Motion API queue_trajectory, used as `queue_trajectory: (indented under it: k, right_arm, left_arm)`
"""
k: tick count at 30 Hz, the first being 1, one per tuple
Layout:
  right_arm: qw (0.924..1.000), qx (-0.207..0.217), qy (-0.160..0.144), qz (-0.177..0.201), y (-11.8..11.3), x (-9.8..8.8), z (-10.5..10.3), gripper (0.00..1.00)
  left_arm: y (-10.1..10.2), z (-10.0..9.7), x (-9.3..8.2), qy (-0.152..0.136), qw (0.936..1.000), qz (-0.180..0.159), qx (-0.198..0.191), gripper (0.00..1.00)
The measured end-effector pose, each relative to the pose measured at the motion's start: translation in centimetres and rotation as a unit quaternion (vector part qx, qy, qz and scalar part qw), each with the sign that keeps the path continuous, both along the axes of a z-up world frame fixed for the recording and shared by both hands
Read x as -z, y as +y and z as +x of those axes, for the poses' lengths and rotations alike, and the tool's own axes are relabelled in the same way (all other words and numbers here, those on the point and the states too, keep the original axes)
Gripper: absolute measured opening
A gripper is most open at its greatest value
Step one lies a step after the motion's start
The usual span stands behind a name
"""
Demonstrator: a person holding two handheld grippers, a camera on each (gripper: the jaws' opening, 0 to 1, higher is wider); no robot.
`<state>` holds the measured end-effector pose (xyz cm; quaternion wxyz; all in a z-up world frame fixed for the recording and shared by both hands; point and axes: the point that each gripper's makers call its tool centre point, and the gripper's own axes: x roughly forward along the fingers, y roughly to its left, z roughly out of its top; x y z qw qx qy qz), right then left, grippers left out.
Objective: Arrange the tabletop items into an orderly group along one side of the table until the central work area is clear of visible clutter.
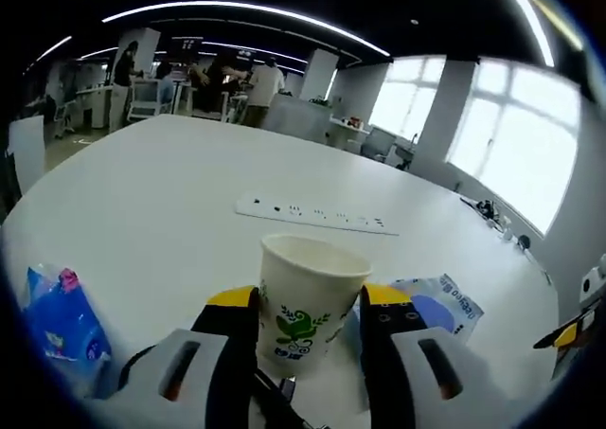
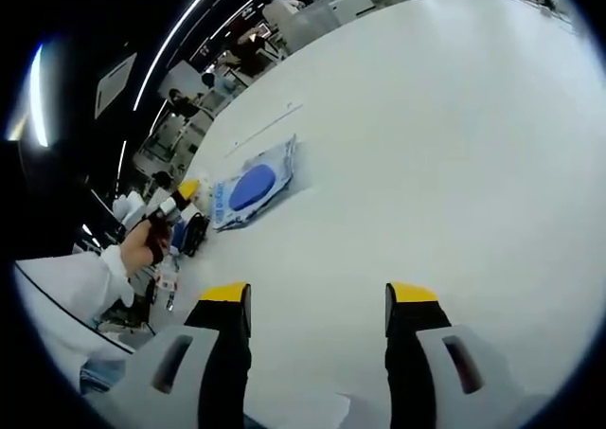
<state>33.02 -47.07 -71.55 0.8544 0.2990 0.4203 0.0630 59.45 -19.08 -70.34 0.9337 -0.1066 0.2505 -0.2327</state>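
A white paper cup (image 1: 308, 306) with a green print stands upright between the yellow-tipped jaws of my left gripper (image 1: 310, 346), which press on both its sides. Left of it a blue packet (image 1: 62, 320) lies on the white table (image 1: 161, 192). A blue-and-white packet (image 1: 440, 306) lies just right of the cup, and the same packet (image 2: 251, 187) appears in the right gripper view. My right gripper (image 2: 319, 296) is open over bare table with nothing between its jaws. A hand (image 2: 142, 244) holds the left gripper (image 2: 175, 206) at the left of that view.
A long white power strip (image 1: 317, 216) lies across the table beyond the cup. Small items (image 1: 492, 211) sit near the far right edge by the windows. People stand at desks (image 1: 227, 83) in the background.
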Motion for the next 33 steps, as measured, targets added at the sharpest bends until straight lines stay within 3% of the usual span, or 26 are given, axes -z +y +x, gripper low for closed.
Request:
queue_trajectory:
  k: [12, 29, 33]
  right_arm:
    - [1.0, 0.0, -0.002, 0.001, 0.1, 0.0, -0.1, 0.56]
    - [1.0, 0.0, -0.001, 0.003, 0.4, 0.1, -0.6, 0.57]
    - [1.0, 0.0, -0.003, 0.005, 0.3, 0.2, -0.6, 0.58]
  left_arm:
    - [-0.5, -2.8, -0.6, 0.005, 0.9998, 0.019, 0.007, 0.41]
    - [0.2, -2.5, -0.4, 0.006, 0.9989, 0.046, 0.0, 0.41]
    - [0.1, -2.5, -1.3, -0.01, 0.9991, 0.04, 0.0, 0.52]
